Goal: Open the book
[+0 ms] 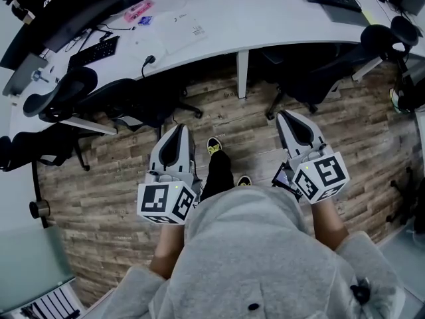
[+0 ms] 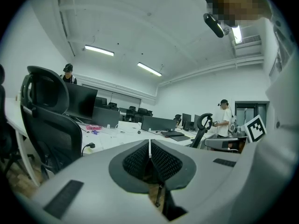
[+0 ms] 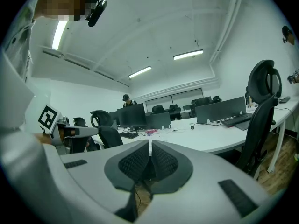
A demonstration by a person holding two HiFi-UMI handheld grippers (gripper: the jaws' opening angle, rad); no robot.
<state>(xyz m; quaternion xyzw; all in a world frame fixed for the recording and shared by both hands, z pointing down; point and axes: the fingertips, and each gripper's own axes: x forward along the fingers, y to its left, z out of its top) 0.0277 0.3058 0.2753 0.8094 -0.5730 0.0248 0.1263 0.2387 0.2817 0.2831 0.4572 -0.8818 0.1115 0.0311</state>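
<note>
Head view: left gripper [image 1: 178,129] and right gripper [image 1: 287,115] hang over the wood floor [image 1: 239,131], jaws together, empty. A flat white thing, likely the book [image 1: 178,30], lies on the far desk [image 1: 265,18], well apart; probably light, thin-covered, best taken at its free cover edge.

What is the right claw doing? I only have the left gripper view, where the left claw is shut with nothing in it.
Observer: The right claw is shut too, pads together with nothing between them.
Reviewer: Is either one near the desk?
Observer: No. In the head view the left claw and the right one hang over the wooden floor, short of the white desk.
Reviewer: Any book in sight?
Observer: The head view shows a flat white item lying on the desk, ahead of the left claw. I cannot tell whether it is a book.
</note>
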